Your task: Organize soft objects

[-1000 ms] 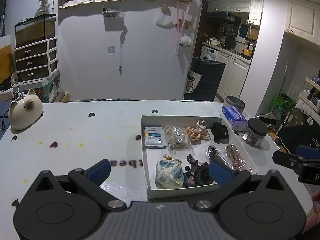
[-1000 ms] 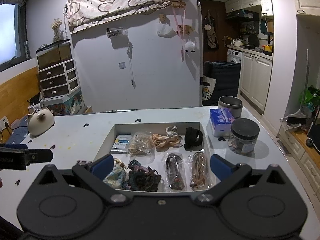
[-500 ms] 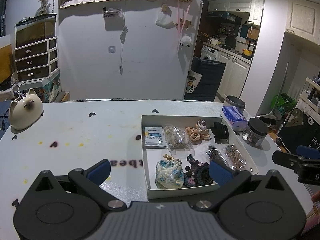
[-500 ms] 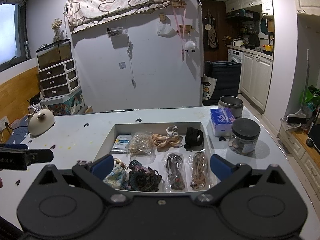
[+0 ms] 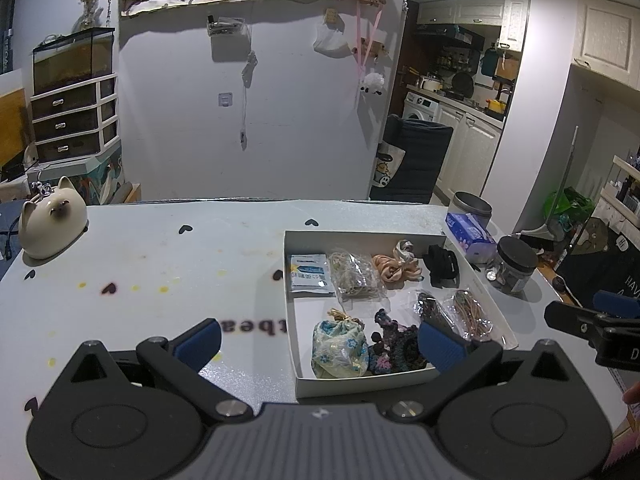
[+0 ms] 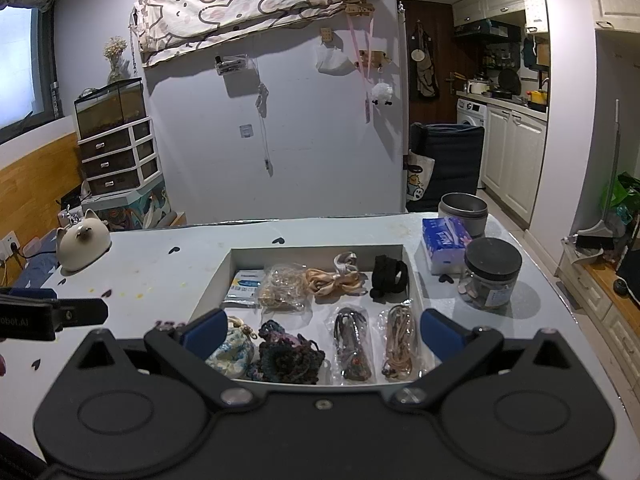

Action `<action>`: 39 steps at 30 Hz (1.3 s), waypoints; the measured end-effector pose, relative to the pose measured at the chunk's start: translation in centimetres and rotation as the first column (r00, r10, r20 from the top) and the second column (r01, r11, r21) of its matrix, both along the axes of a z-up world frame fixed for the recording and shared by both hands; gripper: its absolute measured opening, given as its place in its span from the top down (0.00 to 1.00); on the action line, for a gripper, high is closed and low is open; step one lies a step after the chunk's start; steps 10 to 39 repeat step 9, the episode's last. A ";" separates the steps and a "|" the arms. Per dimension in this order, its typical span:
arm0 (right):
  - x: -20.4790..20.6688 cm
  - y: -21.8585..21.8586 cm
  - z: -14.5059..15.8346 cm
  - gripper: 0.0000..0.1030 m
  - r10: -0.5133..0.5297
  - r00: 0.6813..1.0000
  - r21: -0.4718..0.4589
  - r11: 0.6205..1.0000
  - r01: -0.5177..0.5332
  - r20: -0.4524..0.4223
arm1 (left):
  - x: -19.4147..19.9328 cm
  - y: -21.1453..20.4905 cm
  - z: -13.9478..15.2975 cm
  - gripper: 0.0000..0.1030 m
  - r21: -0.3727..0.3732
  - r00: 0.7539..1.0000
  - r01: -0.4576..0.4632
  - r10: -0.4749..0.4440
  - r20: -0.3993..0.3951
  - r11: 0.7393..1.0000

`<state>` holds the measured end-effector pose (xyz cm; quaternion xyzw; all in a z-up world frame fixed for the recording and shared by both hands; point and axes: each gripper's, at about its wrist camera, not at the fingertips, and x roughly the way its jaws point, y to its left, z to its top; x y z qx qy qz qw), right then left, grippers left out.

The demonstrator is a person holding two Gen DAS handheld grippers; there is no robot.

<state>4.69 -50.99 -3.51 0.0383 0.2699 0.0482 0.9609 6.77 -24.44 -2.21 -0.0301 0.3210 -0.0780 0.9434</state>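
Note:
A shallow white box (image 5: 291, 280) (image 6: 216, 276) sits on the table and holds soft items: a floral pouch (image 5: 340, 350) (image 6: 234, 354), a dark crocheted piece (image 5: 394, 350) (image 6: 290, 362), a peach ribbon (image 5: 394, 266) (image 6: 332, 280), a black band (image 5: 440, 266) (image 6: 390, 276), a blue-white sachet (image 5: 310, 278) and several clear bags of cords (image 6: 354, 344). My left gripper (image 5: 320, 342) hovers open, near the box's front left. My right gripper (image 6: 322, 330) is open above the box's near edge. Neither holds anything.
A cat-shaped ceramic figure (image 5: 50, 226) (image 6: 82, 246) stands at the table's far left. Right of the box are a tissue pack (image 6: 446, 244), a metal tin (image 6: 464, 208) and a black-lidded jar (image 6: 492, 274). The table's right edge drops off to the floor.

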 end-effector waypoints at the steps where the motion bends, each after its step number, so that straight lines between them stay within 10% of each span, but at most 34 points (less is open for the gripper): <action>1: 0.0 0.0 0.0 0.00 -0.001 1.000 0.000 1.000 0.001 0.000 | 0.0 0.0 0.0 0.00 0.000 1.000 0.000 0.000 0.000 1.000; 39: 0.0 0.0 0.0 0.00 0.000 1.000 0.000 1.000 0.000 0.000 | 0.0 0.2 0.0 0.00 0.004 1.000 -0.007 0.007 -0.001 1.000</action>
